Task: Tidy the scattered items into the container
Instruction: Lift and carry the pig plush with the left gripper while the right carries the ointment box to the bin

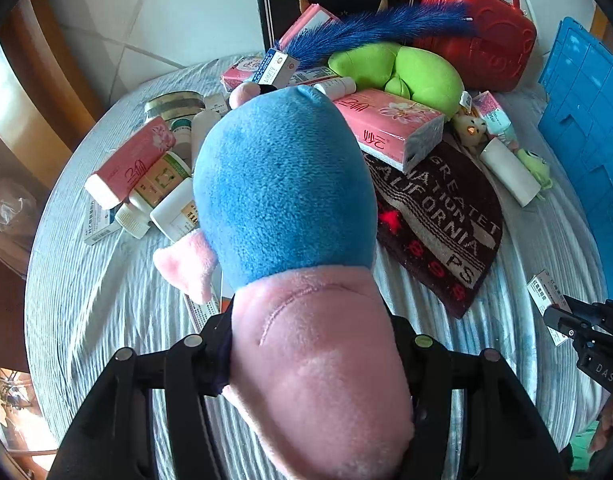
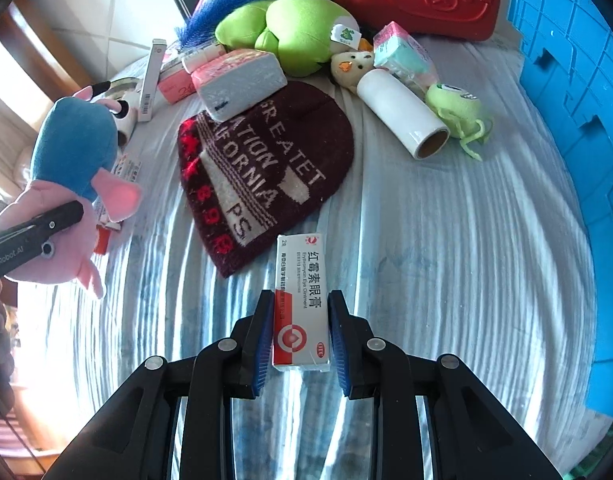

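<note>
Blue plush toy [image 1: 284,184] is filling the left gripper [image 1: 318,364], the right gripper [image 2: 300,336] is pinching the ointment box [image 2: 300,300]; both should be travelling clear toward the blue crate [image 2: 566,120].

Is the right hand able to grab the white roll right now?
Probably not yet. The right gripper has its jaws shut on the ointment box, so they are full. The white roll lies in the open on the striped cloth, with nothing on top of it.
</note>
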Demonstrator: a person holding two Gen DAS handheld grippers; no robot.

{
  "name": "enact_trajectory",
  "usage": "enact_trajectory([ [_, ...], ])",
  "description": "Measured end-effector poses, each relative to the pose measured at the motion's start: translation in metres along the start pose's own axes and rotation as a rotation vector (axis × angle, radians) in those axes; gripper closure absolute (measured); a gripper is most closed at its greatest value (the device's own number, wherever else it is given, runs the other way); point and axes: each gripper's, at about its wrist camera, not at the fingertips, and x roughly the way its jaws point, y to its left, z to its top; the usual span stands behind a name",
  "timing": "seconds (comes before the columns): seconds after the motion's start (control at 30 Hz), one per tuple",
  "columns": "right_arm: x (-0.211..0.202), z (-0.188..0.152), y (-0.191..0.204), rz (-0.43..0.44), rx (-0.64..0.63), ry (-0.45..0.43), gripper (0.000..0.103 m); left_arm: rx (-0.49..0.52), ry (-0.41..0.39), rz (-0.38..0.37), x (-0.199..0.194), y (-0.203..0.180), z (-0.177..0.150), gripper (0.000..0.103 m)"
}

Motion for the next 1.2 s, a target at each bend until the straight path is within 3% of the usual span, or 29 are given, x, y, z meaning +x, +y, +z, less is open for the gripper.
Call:
enact_trajectory([
  [0.53, -0.088, -0.019, 0.011, 0.07, -0.071, -0.094, 0.077, -0.06, -0.062, 0.03, -0.086, 0.005, -0.033, 0.046],
  [1.2, -0.192, -0.03, 0.008, 0.178, -0.128, -0.245, 0.077, -0.05, -0.213, 0.057, -0.197, -0.022, -0.037, 0.046],
])
